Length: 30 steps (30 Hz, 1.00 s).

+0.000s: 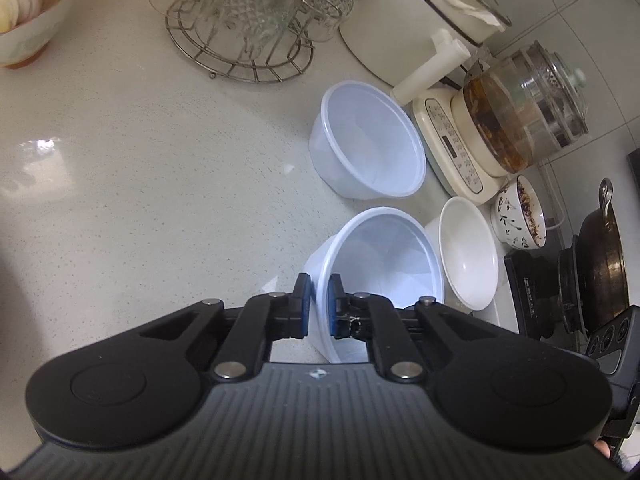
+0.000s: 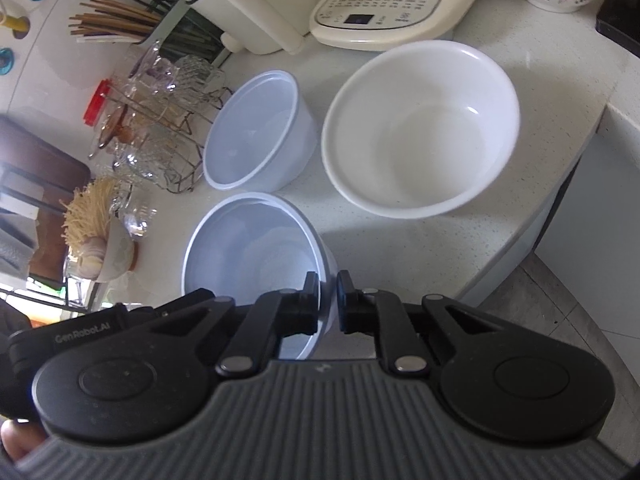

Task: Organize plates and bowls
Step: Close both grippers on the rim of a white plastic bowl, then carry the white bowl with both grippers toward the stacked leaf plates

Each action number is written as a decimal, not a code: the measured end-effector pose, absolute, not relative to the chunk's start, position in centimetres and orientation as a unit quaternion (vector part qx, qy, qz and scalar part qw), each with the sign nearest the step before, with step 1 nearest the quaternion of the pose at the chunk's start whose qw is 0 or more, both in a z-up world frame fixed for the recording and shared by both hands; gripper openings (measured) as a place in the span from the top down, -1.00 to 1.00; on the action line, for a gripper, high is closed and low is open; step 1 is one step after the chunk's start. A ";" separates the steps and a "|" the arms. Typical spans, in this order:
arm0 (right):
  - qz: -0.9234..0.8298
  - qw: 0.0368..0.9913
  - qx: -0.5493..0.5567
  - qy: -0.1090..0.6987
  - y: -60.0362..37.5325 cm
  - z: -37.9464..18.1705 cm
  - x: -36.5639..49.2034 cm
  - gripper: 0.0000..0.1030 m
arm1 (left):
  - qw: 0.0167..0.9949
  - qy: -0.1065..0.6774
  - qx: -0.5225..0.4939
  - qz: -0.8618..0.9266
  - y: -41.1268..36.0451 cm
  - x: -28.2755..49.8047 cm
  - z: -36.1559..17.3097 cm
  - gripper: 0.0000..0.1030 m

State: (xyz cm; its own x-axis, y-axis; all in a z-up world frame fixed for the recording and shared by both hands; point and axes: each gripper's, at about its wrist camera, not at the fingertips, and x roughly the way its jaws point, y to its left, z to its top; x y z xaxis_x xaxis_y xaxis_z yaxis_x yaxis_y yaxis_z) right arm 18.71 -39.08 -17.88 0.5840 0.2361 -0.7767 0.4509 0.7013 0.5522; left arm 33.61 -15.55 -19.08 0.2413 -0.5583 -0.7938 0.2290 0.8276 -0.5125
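Nearest thing first: both grippers are clamped onto the same near bowl (image 1: 384,256), a thin translucent plastic one on the worktop (image 1: 120,200). The left gripper (image 1: 319,306) has its jaws nearly closed over the rim, one pad outside and one inside. The right gripper (image 2: 328,304) is pinched just as tight on the rim from its side (same bowl, the two cameras just see it from opposite ends).

Just past it sits a second plastic bowl (image 1: 368,140), same kind, upright and not touching the first. Beside the near bowl is a white bowl (image 2: 420,128), looks ceramic, close to the worktop's edge. Further back there's a patterned bowl (image 1: 518,216), a cooker base (image 2: 380,16) and a wire rack (image 1: 240,32) full of glasses.

What could go wrong, my guess:
- That plastic wall is flimsy, so two tight pinches could buckle the rim, and it could pop out of one set of jaws.
- If the two hands don't lift together, the bowl twists and slips.
- Swinging it towards the other plastic bowl to nest it could clip the white bowl and shove it towards the edge.
- The glasses are far enough back, but a wide swing is still risky.
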 end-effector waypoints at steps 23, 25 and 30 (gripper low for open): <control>0.050 0.839 0.278 0.465 -28.4 -16.8 23.8 0.75 | 0.795 0.572 -0.138 -0.144 -4.9 33.2 -18.7 0.79; 0.048 0.838 0.276 0.468 -27.9 -17.3 23.7 0.75 | 0.792 0.578 -0.139 -0.141 -4.6 33.0 -19.0 0.79; 0.048 0.834 0.289 0.468 -27.4 -18.0 23.6 0.72 | 0.790 0.586 -0.122 -0.133 -4.3 32.7 -19.6 0.79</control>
